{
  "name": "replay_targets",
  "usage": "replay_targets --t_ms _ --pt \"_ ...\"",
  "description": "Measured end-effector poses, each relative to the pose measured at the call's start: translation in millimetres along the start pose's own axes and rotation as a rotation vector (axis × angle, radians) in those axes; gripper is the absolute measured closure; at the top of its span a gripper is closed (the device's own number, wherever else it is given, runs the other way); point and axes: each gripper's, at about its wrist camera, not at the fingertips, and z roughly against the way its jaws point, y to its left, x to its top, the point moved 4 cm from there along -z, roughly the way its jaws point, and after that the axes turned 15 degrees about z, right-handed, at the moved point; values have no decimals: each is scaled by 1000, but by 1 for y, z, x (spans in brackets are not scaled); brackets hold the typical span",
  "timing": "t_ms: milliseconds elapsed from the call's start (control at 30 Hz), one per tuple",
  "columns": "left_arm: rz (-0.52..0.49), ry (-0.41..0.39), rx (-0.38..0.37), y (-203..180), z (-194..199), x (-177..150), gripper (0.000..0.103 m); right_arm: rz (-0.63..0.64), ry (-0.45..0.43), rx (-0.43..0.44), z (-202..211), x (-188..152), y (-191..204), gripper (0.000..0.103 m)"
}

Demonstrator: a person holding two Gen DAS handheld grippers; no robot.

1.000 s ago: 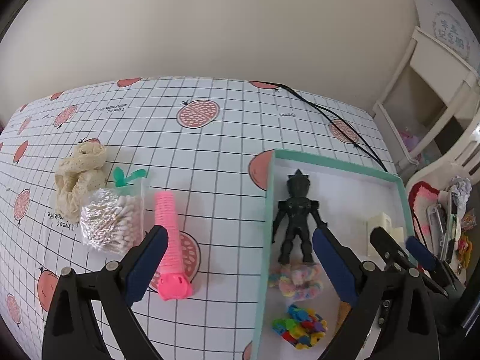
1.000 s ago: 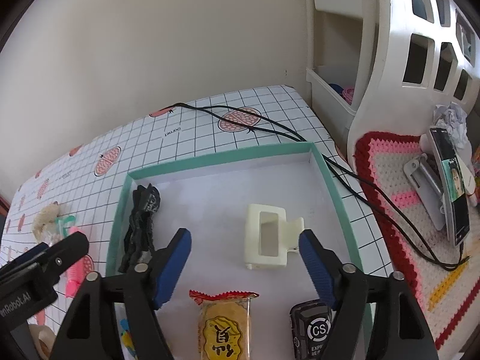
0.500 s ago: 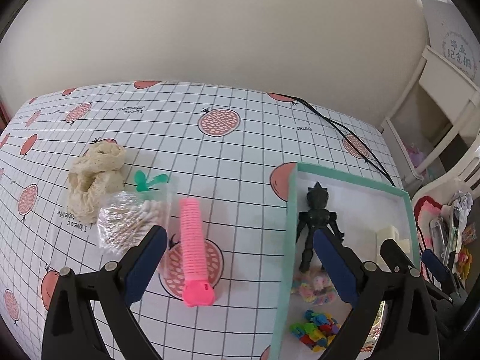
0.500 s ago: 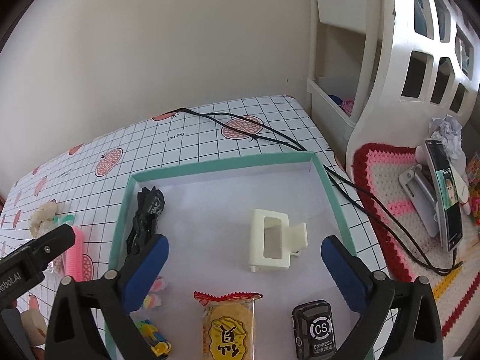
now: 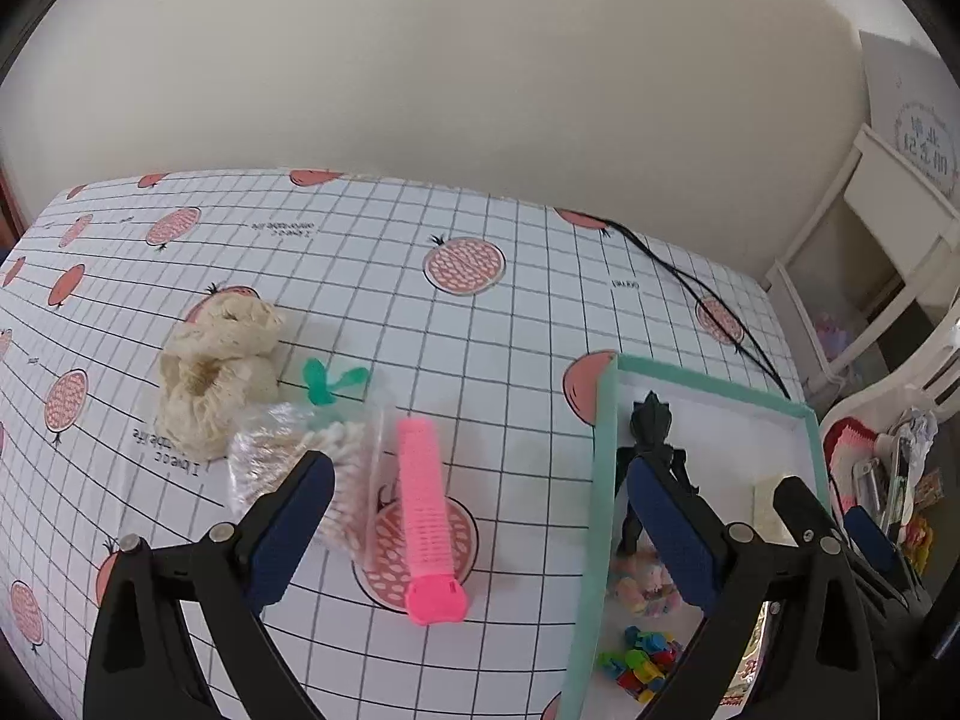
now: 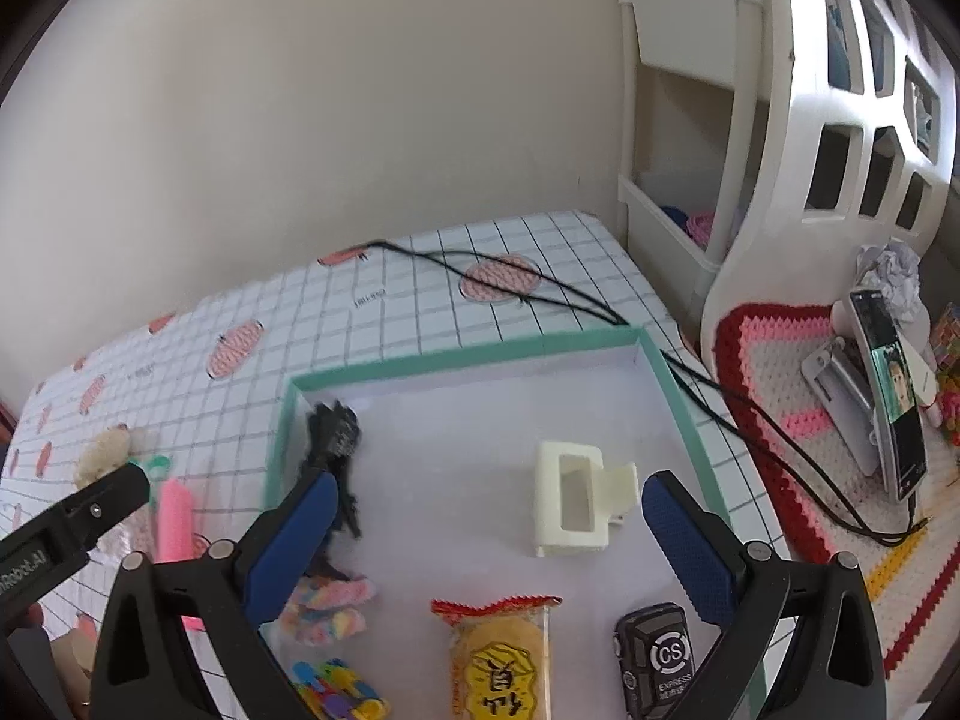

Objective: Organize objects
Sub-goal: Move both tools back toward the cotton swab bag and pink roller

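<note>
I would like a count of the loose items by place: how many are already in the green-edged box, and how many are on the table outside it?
In the box: 6 (black figure, cream hair clip, snack packet, black fob, pastel scrunchie, multicoloured clips)
On the table: 3 (pink roller, cotton swab bag, beige scrunchie)
Total: 9

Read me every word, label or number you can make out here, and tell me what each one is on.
"CS" and "EXPRESS": black device in the box.
"RobotAI", start cut off: left gripper's arm.
Snack packet: Chinese characters, not clearly legible.
Tablecloth: small print, mirrored and too blurred.
Sign on the wall: Chinese characters, blurred.
</note>
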Motion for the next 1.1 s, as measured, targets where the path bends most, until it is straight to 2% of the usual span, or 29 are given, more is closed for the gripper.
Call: replay_targets --t_ms 267,367,600,833,1100 --pt "8 -34 10 21 22 17 5 66 -81 27 25 19 31 0" --pt "51 -58 6 40 34 31 5 85 -81 47 28 22 45 0" --pt "159 -131 63 101 56 59 5 143 -97 109 34 30 86 0" --pt "206 -108 120 143 51 68 5 203 -79 144 30 30 127 0" --pt "183 -26 111 152 27 62 5 276 -39 184 14 23 168 0"
